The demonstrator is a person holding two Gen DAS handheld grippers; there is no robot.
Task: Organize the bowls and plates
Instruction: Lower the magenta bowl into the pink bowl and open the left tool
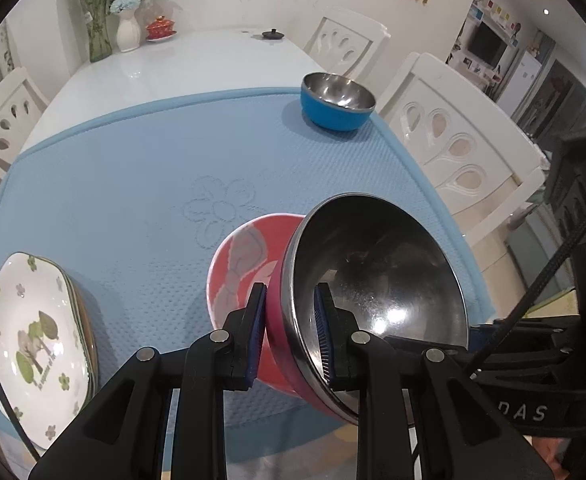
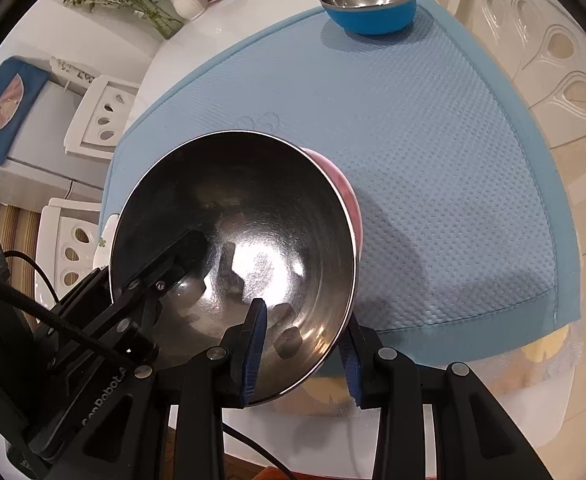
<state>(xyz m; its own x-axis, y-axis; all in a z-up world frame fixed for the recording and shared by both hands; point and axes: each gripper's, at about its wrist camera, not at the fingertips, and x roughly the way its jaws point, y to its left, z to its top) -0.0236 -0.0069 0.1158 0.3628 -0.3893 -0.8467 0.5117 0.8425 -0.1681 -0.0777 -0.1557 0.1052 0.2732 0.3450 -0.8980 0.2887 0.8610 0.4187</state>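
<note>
Both hand-held grippers (image 1: pixel 291 330) (image 2: pixel 305 354) clamp the pink bowl's (image 1: pixel 377 280) rim.

pink plate (image 1: pixel 237 264) half hidden behind steel bowl (image 1: pixel 377 280), patterned plates (image 1: pixel 33 344) perhaps stacked, edge-cropped

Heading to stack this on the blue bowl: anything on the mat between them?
Nothing visible: bare mat lies between the held bowl and the blue bowl. The patterned pink bowl sits beside, off that line.
</note>
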